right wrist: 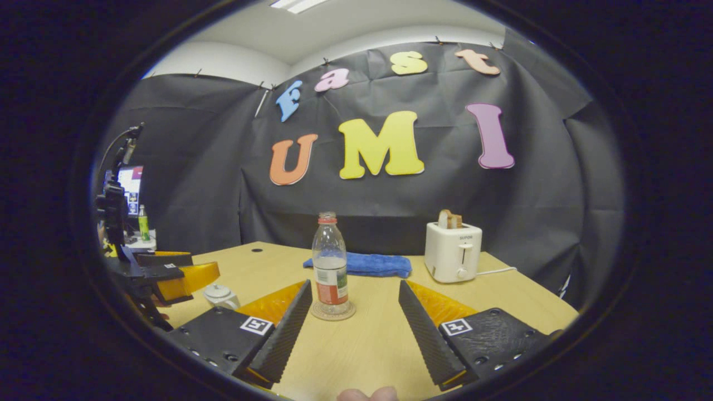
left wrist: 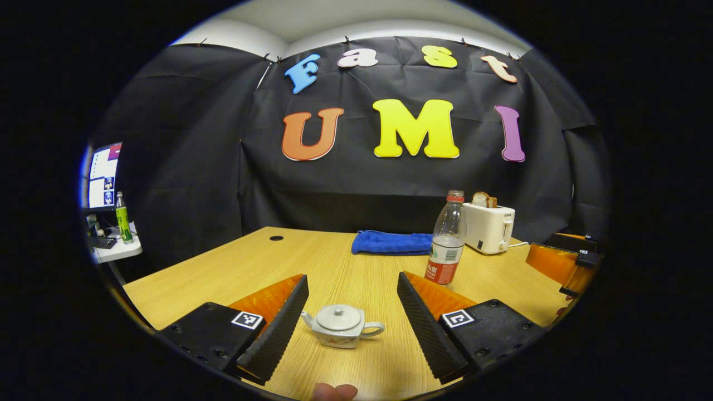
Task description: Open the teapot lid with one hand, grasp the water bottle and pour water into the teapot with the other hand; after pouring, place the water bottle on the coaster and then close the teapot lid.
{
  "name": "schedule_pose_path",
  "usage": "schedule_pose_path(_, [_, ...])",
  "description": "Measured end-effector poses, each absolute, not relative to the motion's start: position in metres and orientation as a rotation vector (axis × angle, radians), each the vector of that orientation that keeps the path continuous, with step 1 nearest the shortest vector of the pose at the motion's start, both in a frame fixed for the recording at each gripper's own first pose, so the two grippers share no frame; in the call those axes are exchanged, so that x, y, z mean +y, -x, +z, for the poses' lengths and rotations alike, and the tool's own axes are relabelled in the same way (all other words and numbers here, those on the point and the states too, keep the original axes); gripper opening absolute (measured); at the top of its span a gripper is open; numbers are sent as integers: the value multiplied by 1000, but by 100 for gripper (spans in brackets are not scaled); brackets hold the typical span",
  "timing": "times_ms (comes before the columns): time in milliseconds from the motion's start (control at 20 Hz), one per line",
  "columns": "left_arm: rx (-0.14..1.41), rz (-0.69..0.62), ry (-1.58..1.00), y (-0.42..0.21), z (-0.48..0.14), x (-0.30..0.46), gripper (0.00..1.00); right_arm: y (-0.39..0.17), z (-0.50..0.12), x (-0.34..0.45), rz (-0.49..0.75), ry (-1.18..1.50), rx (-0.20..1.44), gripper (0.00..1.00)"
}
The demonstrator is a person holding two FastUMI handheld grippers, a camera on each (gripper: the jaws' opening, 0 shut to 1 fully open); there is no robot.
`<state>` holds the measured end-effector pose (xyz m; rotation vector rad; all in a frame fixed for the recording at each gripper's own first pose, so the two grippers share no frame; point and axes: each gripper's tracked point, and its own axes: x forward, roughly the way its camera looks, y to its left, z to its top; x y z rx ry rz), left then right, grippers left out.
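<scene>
Nothing started: my left gripper [left wrist: 351, 326] released, teapot [left wrist: 341, 326] lower centre, lid [left wrist: 338, 317] on. Right gripper [right wrist: 353, 328] released, bottle [right wrist: 330, 267] on coaster [right wrist: 332, 313]. Next: pinch lid knob.

**Booth interior, cloth-walled**

A light wooden table [left wrist: 345, 267] is set against black cloth walls [left wrist: 184, 184], pinned up beneath a white ceiling [right wrist: 334, 33] — a ceiling light [right wrist: 295, 4] is seen at the top edge. A cable hole [left wrist: 276, 238] is cut into the tabletop. Beyond the cloth at the left, a white side desk [left wrist: 114, 250] is glimpsed — a monitor [left wrist: 104, 175] and a green bottle [left wrist: 122, 217] are placed there.
</scene>
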<state>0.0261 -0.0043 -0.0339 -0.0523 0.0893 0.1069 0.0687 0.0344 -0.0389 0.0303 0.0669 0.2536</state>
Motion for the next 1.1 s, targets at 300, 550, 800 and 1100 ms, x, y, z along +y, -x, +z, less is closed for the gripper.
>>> schedule_pose_path(300, [-57,81,37,-1,20,-8,100,-52,-29,22,180,-11,-2,93])
schedule_pose_path(550, [-87,68,16,12,38,-16,99,-30,8,-6,68,-2,-50,94])
schedule_pose_path(800, [-88,49,7,10,39,-27,100,-22,30,-22,16,-10,-61,94])
schedule_pose_path(1100, [-68,36,-15,-2,35,-22,100,-25,49,-8,26,23,-79,94])
